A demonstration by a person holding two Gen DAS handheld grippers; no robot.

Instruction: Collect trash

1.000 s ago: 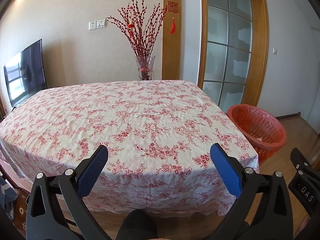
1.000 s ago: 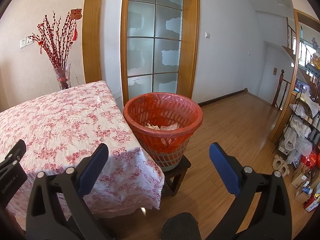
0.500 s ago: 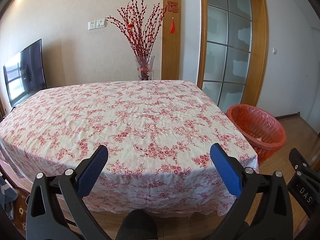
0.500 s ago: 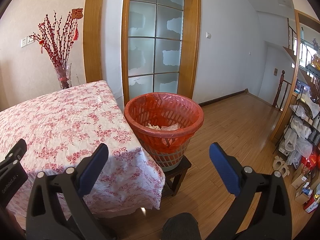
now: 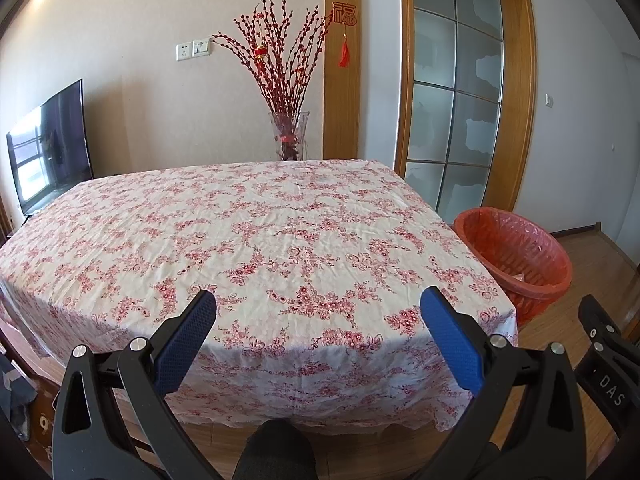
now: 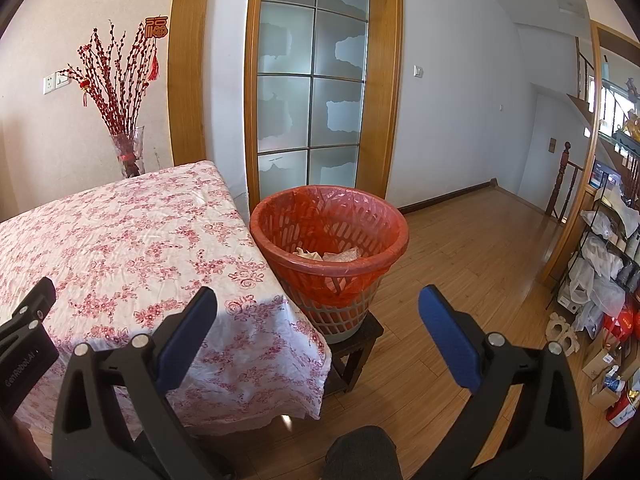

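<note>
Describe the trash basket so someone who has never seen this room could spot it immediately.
Find the table with the pink floral cloth, then go to its corner nearest the frosted glass door. There the basket sits on a small dark stool, touching the hanging cloth. It is the only round, latticed container, lined with a red plastic bag and holding some crumpled scraps.

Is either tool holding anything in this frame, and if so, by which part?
Nothing is held. The left tool is open above the tablecloth, and the right tool is open, facing the trash basket, which has crumpled trash inside.
</note>
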